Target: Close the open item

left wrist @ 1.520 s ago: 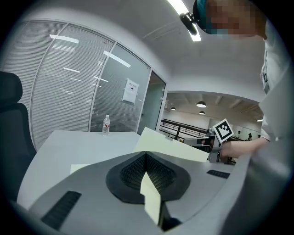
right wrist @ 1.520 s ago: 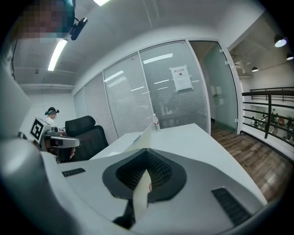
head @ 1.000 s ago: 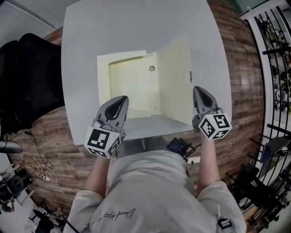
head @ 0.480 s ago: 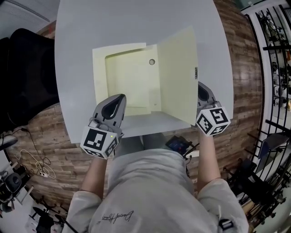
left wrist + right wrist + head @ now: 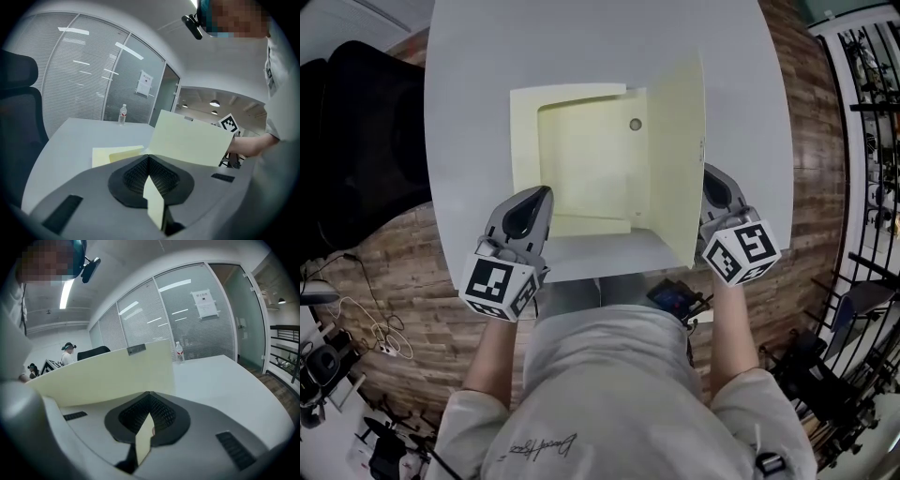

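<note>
On the counter (image 5: 469, 141), your left tongs (image 5: 540, 195) pinch the folder (image 5: 591, 159) steady; your right tongs (image 5: 709, 172) pinch its upright cover (image 5: 677, 159) for closing.

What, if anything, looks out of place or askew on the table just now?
Only the folder: its right cover stands nearly upright instead of lying flat, pinched at its outer edge by the right tongs. The left tongs clamp the base sheet by its near left corner. Nothing looks spilled or torn on the table.

Pale yellow folder (image 5: 591, 169) lies open, cover (image 5: 677, 159) standing upright.
</note>
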Demonstrator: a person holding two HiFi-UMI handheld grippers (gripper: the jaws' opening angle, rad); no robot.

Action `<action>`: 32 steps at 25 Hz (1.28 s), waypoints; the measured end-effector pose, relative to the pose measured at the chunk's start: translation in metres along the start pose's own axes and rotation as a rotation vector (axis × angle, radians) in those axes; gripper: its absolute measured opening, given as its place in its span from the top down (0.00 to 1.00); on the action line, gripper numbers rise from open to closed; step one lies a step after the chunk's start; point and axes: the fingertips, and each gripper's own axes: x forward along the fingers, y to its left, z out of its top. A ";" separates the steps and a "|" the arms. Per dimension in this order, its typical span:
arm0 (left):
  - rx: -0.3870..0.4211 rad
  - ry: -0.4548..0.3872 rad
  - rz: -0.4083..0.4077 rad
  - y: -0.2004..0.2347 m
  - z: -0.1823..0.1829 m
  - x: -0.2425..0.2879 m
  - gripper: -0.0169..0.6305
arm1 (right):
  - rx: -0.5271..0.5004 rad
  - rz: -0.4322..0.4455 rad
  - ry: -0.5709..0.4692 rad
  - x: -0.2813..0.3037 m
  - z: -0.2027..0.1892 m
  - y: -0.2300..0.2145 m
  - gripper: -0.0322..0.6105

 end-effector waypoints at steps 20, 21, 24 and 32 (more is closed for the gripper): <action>-0.051 0.143 0.188 0.107 -0.094 -0.017 0.96 | -0.049 0.032 0.061 0.028 -0.012 0.043 0.93; -0.052 0.152 0.187 0.108 -0.099 -0.017 0.96 | -0.056 0.035 0.065 0.030 -0.013 0.048 0.93; -0.066 0.169 0.183 0.114 -0.112 -0.023 0.96 | -0.090 0.046 0.075 0.034 -0.015 0.069 0.93; -0.102 0.184 0.162 0.111 -0.137 -0.015 0.96 | -0.103 0.036 0.131 0.046 -0.032 0.087 0.93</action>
